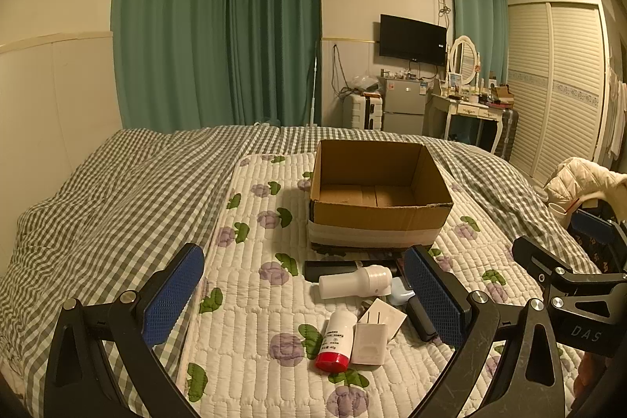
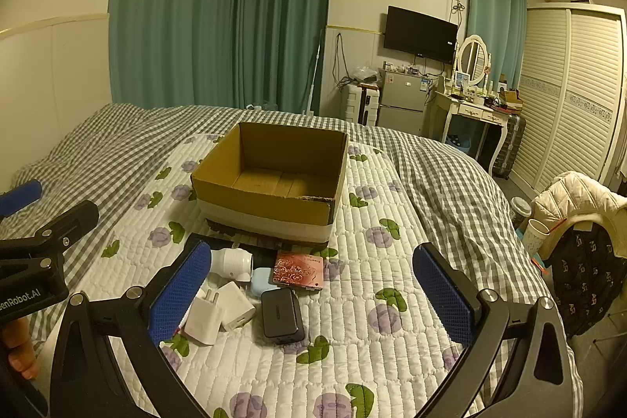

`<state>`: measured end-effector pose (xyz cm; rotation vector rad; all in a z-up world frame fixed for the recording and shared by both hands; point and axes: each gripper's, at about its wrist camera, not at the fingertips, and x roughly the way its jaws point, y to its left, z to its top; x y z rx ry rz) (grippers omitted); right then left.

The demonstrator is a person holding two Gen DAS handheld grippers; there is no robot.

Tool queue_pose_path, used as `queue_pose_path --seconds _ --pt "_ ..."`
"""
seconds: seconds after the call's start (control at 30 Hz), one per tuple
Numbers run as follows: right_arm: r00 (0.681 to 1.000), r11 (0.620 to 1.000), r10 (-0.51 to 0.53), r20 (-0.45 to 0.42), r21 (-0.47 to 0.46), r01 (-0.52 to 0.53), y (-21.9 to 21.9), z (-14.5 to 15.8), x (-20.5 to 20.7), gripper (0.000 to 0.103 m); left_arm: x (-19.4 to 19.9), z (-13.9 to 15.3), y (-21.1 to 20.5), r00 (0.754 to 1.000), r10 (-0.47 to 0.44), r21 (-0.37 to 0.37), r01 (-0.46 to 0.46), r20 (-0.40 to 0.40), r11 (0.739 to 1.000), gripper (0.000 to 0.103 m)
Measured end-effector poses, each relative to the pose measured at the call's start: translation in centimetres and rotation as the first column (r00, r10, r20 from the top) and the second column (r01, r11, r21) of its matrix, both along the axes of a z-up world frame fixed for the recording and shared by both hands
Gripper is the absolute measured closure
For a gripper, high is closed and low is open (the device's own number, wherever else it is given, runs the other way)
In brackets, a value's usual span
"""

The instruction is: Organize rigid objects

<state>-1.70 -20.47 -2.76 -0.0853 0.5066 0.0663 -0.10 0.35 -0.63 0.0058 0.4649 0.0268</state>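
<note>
Both grippers, left (image 1: 305,294) and right (image 2: 313,294), gape wide and empty above the quilt (image 2: 352,339). "DAS" marks the right gripper; "enRobot.AI" marks the left.

bed (image 1: 98,190) | quilted mat (image 1: 250,300) | cardboard box (image 1: 376,218), chargers (image 2: 219,312), bottles (image 1: 337,339)

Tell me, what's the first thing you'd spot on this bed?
The open cardboard box in the middle of the flowery quilt, with nothing visible inside. Right in front of it lies a small pile: a white tube with a red cap, white plug chargers, a black charger and a pink rose-patterned case.
</note>
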Motion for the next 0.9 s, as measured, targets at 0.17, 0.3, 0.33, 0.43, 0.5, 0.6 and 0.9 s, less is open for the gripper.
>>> queue_pose_path --seconds 0.17,0.3,0.33,0.43,0.5,0.6,0.9 --pt "1.0 1.0 0.0 -0.002 0.0 0.0 0.04 -0.15 -0.04 0.0 -0.02 -0.09 0.03 1.0 0.0 -0.001 0.0 -0.001 1.0 0.001" --pt "1.0 1.0 0.0 -0.005 0.0 0.0 -0.05 -0.45 0.01 0.0 -0.04 -0.16 0.04 1.0 -0.002 -0.002 0.002 -0.003 1.0 0.001" --pt "1.0 1.0 0.0 -0.006 0.0 0.0 -0.04 -0.47 0.02 0.0 -0.08 -0.2 0.04 1.0 -0.001 -0.001 0.001 -0.003 1.0 0.001" --pt "1.0 1.0 0.0 -0.007 0.0 0.0 -0.08 -0.49 0.0 0.0 -0.04 -0.16 0.04 1.0 -0.001 -0.001 0.001 -0.003 1.0 0.001" --pt "1.0 1.0 0.0 -0.009 0.0 0.0 -0.07 -0.47 0.04 0.0 -0.05 -0.17 0.03 1.0 0.0 -0.002 0.0 -0.003 1.0 0.001" --pt "1.0 1.0 0.0 -0.009 0.0 0.0 -0.15 -0.63 -0.1 0.0 -0.03 -0.15 0.03 1.0 0.0 -0.001 0.0 -0.002 1.0 0.001" --pt "1.0 1.0 0.0 -0.01 0.001 0.0 -0.05 -0.67 0.02 0.0 -0.06 -0.21 0.08 1.0 0.001 -0.001 -0.001 0.001 1.0 0.001"
